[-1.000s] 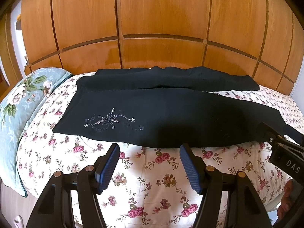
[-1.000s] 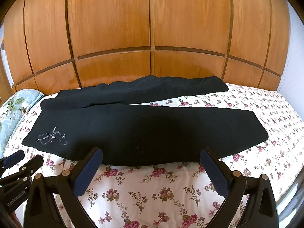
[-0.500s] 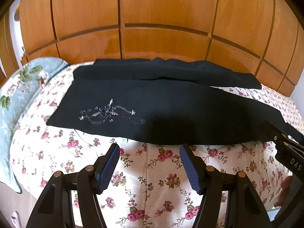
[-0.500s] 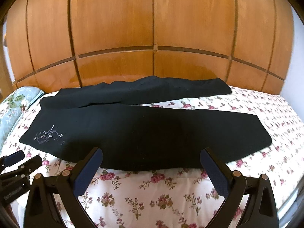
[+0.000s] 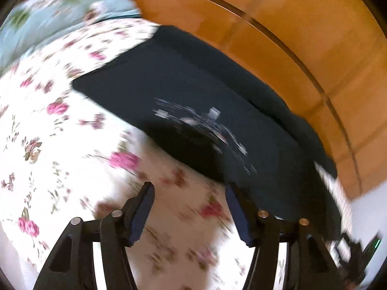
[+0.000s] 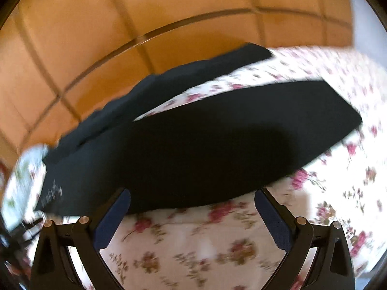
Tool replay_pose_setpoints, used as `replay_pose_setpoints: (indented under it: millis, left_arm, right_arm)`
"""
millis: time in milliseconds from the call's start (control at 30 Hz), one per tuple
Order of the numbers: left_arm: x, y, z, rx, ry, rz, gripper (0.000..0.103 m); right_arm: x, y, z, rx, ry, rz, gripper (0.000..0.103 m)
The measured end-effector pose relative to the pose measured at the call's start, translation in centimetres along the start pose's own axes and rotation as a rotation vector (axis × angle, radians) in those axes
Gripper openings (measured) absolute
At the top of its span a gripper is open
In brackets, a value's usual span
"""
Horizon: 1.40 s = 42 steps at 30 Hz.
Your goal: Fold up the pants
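Left tongs (image 5: 188,209) agape, empty, just short of the black pants' (image 5: 193,101) near edge, by the embroidery (image 5: 203,125). Right tongs (image 6: 192,217) wider, empty, at the same edge. Pants flat on the floral bedspread (image 6: 193,241), legs splayed. Judgement: pinch near leg's hem only, carry onto far leg.

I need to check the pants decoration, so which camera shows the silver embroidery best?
The left wrist view: the embroidery sits mid-frame on the pants, though motion-blurred. The right wrist view shows it only as a small, blurred patch at the far left edge.
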State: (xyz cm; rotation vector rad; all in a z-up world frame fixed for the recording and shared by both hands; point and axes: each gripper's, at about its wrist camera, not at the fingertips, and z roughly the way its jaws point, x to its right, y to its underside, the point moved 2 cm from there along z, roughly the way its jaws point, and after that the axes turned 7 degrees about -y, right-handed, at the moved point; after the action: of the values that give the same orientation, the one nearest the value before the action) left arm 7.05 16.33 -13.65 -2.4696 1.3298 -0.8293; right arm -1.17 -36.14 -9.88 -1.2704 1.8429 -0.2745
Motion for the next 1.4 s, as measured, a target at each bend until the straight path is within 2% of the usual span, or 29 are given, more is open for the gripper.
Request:
replay_pose_setpoints:
  millis: [67,167,200,233,333,467,567,600,633,700,800,900,1100,1233,1400]
  left_arm:
    - [-1.6,-0.8,0.2,0.027,0.055,-0.075,0.059]
    - [-3.7,-1.8,0.6,0.086,0.113,-0.153,0.059]
    - [-4.1,-2.1,0.7,0.103,0.130,-0.164,0.059]
    - [-4.5,-2.3,1.0,0.114,0.150,-0.174,0.059]
    - [-5.2,-3.0,1.7,0.128,0.184,-0.186,0.060]
    - [-4.7,-4.0,2.4,0.144,0.191,-0.166,0.060]
    - [-4.2,-4.4,2.9,0.154,0.183,-0.148,0.057]
    - [-4.3,-3.9,2.5,0.157,0.171,-0.149,0.050]
    - [-4.4,-4.0,2.7,0.154,0.146,-0.154,0.037]
    - [-4.5,-4.8,3.4,0.139,0.101,-0.164,0.017]
    - [-5.6,-5.0,3.6,0.112,0.136,-0.219,0.010]
    - [-5.7,-5.2,3.1,0.096,0.147,-0.214,0.007]
    - [-5.0,-4.9,-1.0,0.176,0.193,-0.169,0.006]
    - [-5.8,-3.3,-4.3,0.228,0.204,-0.145,0.006]
    - [-7.9,-0.3,-7.3,0.239,0.210,-0.165,0.006]
  right_arm:
    - [3.3,-0.6,-0.2,0.036,-0.044,0.150,0.102]
    - [8.0,-0.9,0.0,0.085,-0.145,0.389,0.087]
    - [9.2,-1.0,0.0,0.114,-0.171,0.442,0.080]
    - [9.9,-1.2,0.0,0.130,-0.174,0.471,0.073]
    - [11.0,-1.8,0.6,0.154,-0.188,0.505,0.069]
    - [10.9,-2.5,1.5,0.158,-0.174,0.473,0.061]
    - [11.2,-2.8,2.2,0.160,-0.163,0.445,0.048]
    - [11.4,-2.8,2.5,0.158,-0.154,0.447,0.039]
    - [11.7,-2.7,2.5,0.158,-0.150,0.448,0.030]
    - [12.2,-2.7,2.8,0.155,-0.152,0.452,0.020]
    - [12.4,-2.9,2.9,0.152,-0.174,0.443,0.018]
    - [11.9,-3.4,2.6,0.155,-0.165,0.427,0.015]
    - [10.8,-4.0,0.1,0.189,-0.162,0.352,0.009]
    - [10.0,-3.9,-2.1,0.188,-0.170,0.309,0.009]
    - [9.4,-2.9,-4.4,0.149,-0.175,0.272,0.009]
